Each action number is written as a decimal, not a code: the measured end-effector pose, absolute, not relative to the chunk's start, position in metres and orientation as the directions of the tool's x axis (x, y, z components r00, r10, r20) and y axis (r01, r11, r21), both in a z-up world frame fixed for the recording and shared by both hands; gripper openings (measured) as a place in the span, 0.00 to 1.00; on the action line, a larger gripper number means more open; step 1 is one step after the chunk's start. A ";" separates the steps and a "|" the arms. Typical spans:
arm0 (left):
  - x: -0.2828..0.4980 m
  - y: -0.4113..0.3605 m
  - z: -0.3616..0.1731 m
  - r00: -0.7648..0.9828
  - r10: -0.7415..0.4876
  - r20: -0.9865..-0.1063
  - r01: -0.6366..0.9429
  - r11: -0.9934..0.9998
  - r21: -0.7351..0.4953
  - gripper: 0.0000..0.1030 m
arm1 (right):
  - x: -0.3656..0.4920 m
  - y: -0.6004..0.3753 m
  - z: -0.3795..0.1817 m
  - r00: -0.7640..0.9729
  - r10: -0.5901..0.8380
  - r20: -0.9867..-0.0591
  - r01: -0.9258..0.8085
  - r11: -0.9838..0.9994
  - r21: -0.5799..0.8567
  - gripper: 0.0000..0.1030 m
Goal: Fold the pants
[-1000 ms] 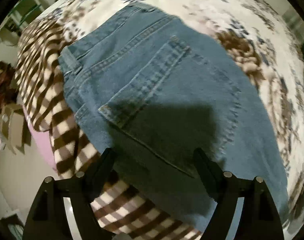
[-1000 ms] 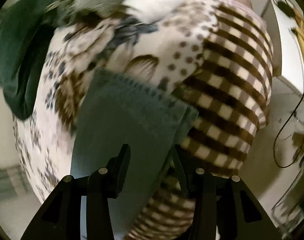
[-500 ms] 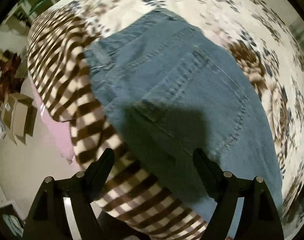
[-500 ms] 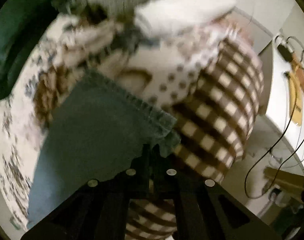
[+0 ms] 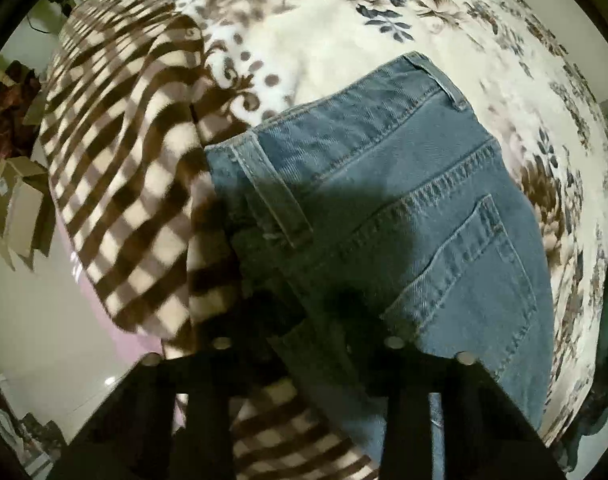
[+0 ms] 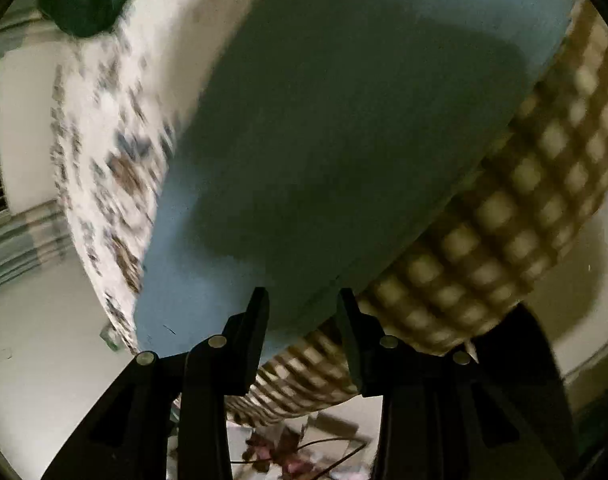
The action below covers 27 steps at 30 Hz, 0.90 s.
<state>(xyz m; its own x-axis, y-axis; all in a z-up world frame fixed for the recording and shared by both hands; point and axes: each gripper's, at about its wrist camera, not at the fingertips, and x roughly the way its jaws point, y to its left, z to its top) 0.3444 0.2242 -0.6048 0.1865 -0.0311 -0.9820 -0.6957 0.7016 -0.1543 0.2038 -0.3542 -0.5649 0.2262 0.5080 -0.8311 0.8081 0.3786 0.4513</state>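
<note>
My big bed cover with brown and blue flowers and a brown check edge [image 5: 343, 40] fills most of both pictures. On it lie the blue denim pants [image 5: 403, 208], spread flat. In the left picture they sit in the middle and lower right, with the waistband, a belt loop and a back pocket showing. In the right picture, which is blurry, they fill the middle and top.

I think I am just starting a fold. I am taking hold at the waist side.

My left gripper [image 5: 315, 312] is at the bottom middle of its picture and points almost straight down. Its jaws have just been closing, and the side edge of the pants is between them. It is dark there, but the pads seem to pinch the cloth.

My right gripper [image 6: 304, 320] tilts down too. Its jaws have just been opening. They stand apart over the pants' edge and hold nothing.

Next, my right gripper needs to close on that edge. Then both can lift and carry the cloth across.
</note>
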 end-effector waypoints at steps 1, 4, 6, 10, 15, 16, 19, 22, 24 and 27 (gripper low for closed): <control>0.344 0.225 -0.605 0.193 -0.036 -0.981 -0.691 0.704 -0.162 0.22 | 0.206 -0.344 -0.572 0.222 0.517 -0.827 0.816 0.366 0.447 0.36; 0.333 0.228 -0.599 0.219 -0.044 -0.975 -0.666 0.723 -0.183 0.15 | 0.215 -0.323 -0.591 0.222 0.534 -0.816 0.832 0.332 0.444 0.36; 0.326 0.228 -0.595 0.231 -0.047 -0.972 -0.650 0.736 -0.190 0.13 | 0.214 -0.315 -0.598 0.212 0.516 -0.830 0.836 0.344 0.427 0.36; 0.321 0.229 -0.591 0.238 -0.055 -0.970 -0.633 0.748 -0.198 0.11 | 0.216 -0.306 -0.611 0.220 0.481 -0.849 0.855 0.324 0.405 0.05; 0.315 0.240 -0.571 0.264 -0.029 -0.964 -0.635 0.748 -0.196 0.01 | 0.208 -0.305 -0.584 0.250 0.432 -0.867 0.818 0.385 0.428 0.04; 0.314 0.245 -0.568 0.266 -0.031 -0.964 -0.637 0.745 -0.199 0.01 | 0.206 -0.302 -0.575 0.250 0.426 -0.869 0.804 0.408 0.432 0.04; 0.311 0.250 -0.566 0.272 -0.069 -0.960 -0.608 0.761 -0.227 0.02 | 0.197 -0.296 -0.560 0.227 0.429 -0.874 0.775 0.465 0.429 0.04; 0.317 0.251 -0.566 0.283 -0.097 -0.954 -0.592 0.765 -0.253 0.04 | 0.192 -0.296 -0.572 0.171 0.432 -0.885 0.772 0.499 0.393 0.04; 0.325 0.255 -0.569 0.282 -0.116 -0.952 -0.619 0.736 -0.273 0.08 | 0.195 -0.297 -0.585 0.162 0.452 -0.877 0.775 0.492 0.397 0.07; 0.332 0.264 -0.574 0.303 -0.132 -0.944 -0.660 0.685 -0.308 0.13 | 0.200 -0.301 -0.594 0.165 0.489 -0.857 0.790 0.454 0.411 0.17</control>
<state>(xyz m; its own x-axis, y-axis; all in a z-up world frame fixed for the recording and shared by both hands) 0.3318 0.2640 -0.5738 0.3031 -0.1319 -0.9438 -0.6603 0.6850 -0.3078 0.2003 -0.3009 -0.5944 0.1648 0.4887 -0.8567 0.7904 0.4542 0.4111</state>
